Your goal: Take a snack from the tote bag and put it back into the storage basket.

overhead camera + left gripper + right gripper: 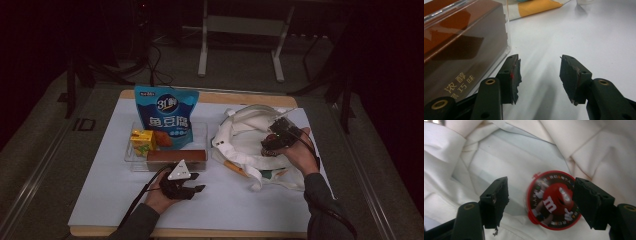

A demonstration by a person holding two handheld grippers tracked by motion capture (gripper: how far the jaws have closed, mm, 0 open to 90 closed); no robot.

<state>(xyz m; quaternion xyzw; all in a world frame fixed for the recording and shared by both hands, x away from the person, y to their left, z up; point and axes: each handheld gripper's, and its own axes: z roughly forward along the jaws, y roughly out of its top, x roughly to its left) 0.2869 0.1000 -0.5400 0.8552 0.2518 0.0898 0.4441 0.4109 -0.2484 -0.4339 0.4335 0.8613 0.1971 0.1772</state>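
though glossy, round red tin (554,200) on soft cloth (506,162)

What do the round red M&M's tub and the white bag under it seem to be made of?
Round red tub: probably glossy plastic, judging by its moulded rim with a small tab and its printed lid. White bag: soft matte woven cloth, likely cotton or canvas; it folds and creases loosely.

A glossy red plastic candy tin (554,200) is seen lying on soft, matt cream cloth of the tote bag (524,152). The brown box (461,45) is cased in clear, shiny plastic; the table cover (586,32) looks smooth and matt white.
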